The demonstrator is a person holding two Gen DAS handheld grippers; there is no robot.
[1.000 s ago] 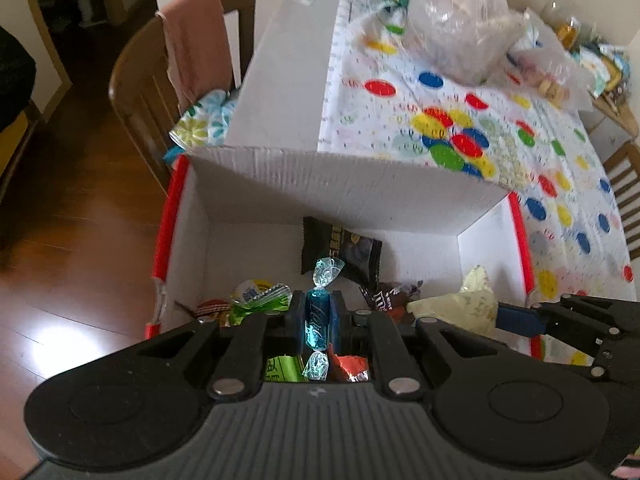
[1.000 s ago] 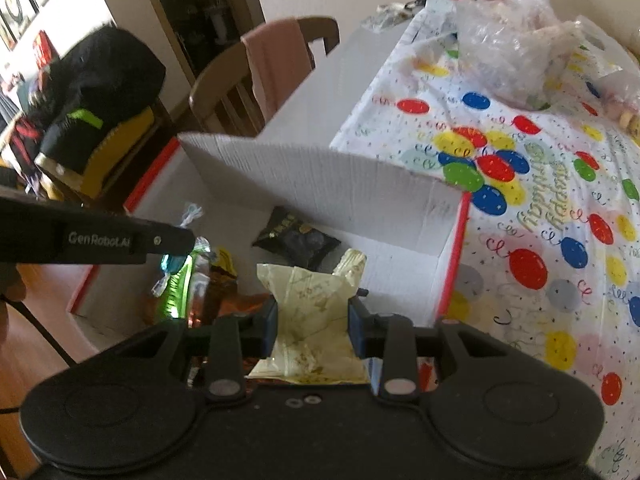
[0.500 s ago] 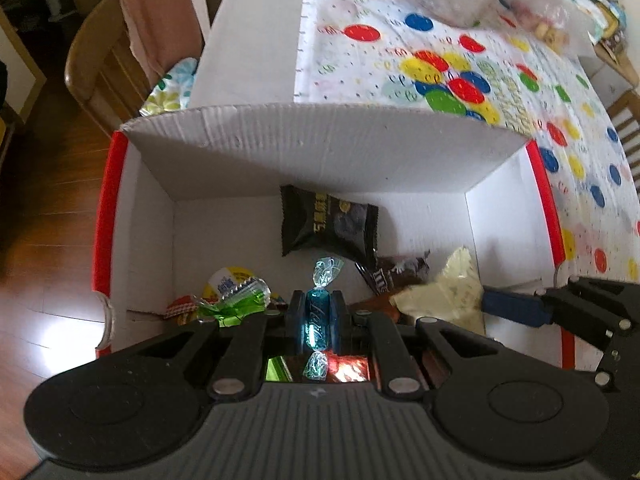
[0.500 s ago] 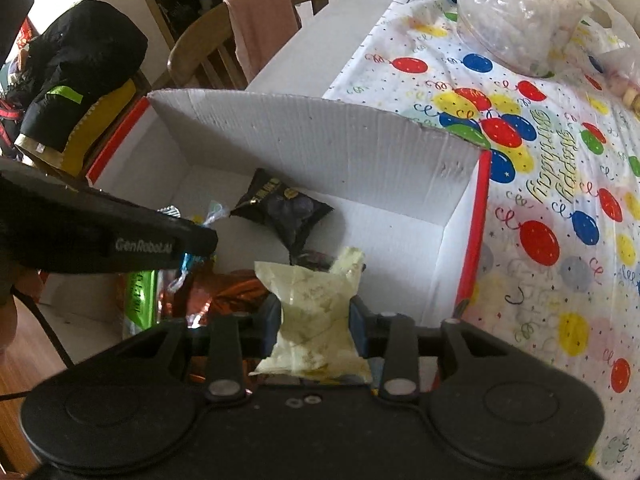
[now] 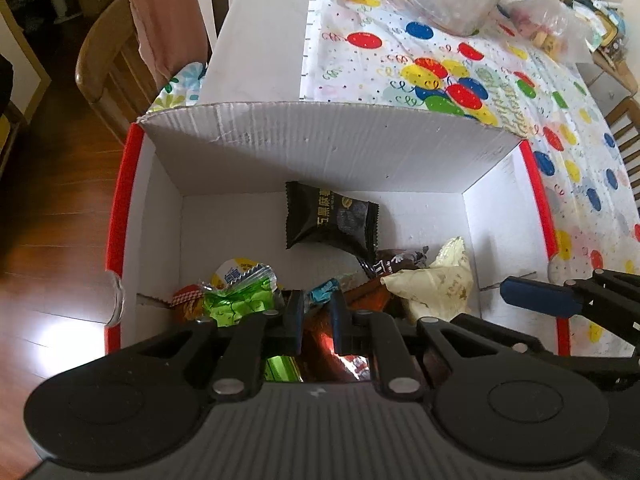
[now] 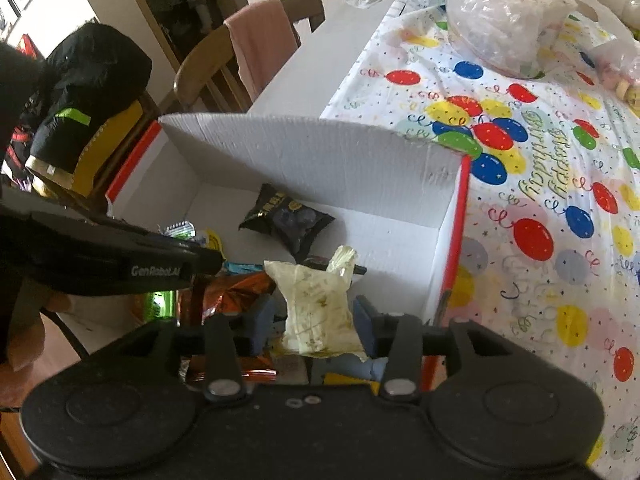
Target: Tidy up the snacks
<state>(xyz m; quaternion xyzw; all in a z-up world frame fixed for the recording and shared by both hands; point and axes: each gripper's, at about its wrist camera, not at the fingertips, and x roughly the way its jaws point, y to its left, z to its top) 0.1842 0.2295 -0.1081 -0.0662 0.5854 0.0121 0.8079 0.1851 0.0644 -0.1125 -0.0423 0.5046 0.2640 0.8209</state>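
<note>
The teal foil candy (image 5: 322, 290) is no longer standing clamped between the left tool's (image 5: 316, 322) fingers as it was half a second ago; it is now lying loose just ahead of them on the snack pile in the cardboard box (image 5: 320, 152), and the jaws are standing slightly apart with nothing between them. The pale yellow packet (image 6: 320, 308) is sitting between the right tool's (image 6: 314, 326) fingers, which are spread wider than before; a gap is showing on its left side, and whether the right pad is touching it is hard to make out. A black snack pouch (image 5: 330, 222) is lying farther ahead of both tools on the box floor. The green foil wrapper (image 5: 238, 304) is partly hidden behind the left tool. The balloon-print tablecloth (image 6: 540, 184) is covering the tabletop to the right.
</note>
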